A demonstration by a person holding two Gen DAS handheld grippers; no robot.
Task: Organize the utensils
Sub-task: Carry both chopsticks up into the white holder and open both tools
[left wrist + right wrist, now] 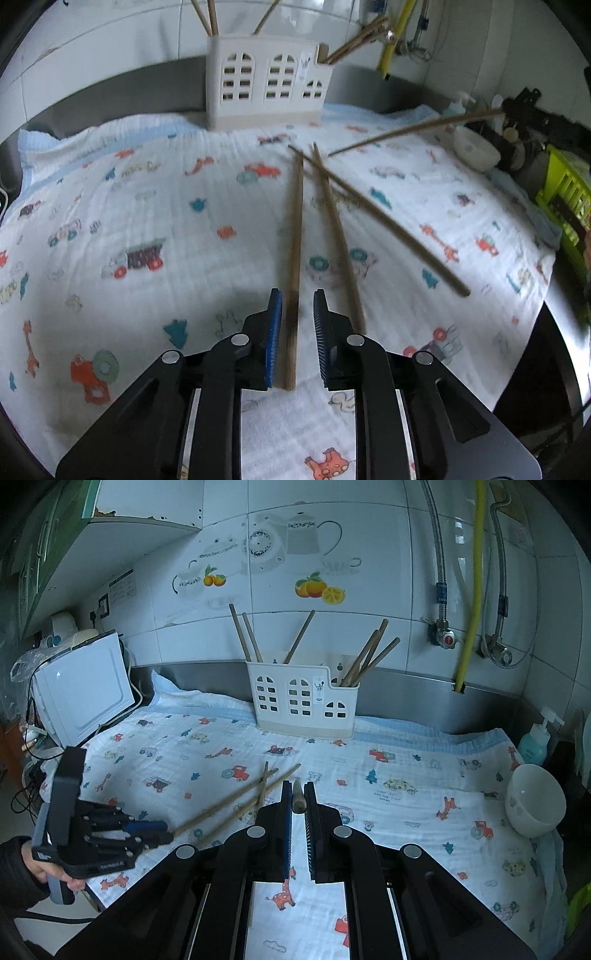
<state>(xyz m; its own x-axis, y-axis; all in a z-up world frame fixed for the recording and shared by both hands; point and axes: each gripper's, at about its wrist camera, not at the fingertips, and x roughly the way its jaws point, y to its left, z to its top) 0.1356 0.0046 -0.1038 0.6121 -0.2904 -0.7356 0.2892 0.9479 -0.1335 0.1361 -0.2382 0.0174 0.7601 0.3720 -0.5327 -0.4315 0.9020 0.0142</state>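
Three wooden chopsticks lie crossed on the printed cloth (147, 206). One chopstick (295, 229) runs between the blue pads of my left gripper (297, 295), close to the left pad with a gap to the right one; the jaws are open. From the right wrist view, my left gripper (168, 832) sits low at the near ends of the chopsticks (236, 801). My right gripper (297, 784) is shut on another chopstick (298, 799), seen end-on and raised above the cloth. That held chopstick (406, 129) slants in from the right. A white holder (303, 701) at the back wall has several chopsticks in it.
A white bowl (535, 801) and a blue soap bottle (533, 742) stand at the cloth's right edge. A white appliance (85, 694) with cables is at the left. A green crate (565, 192) sits off the right side. Pipes and valves run down the tiled wall.
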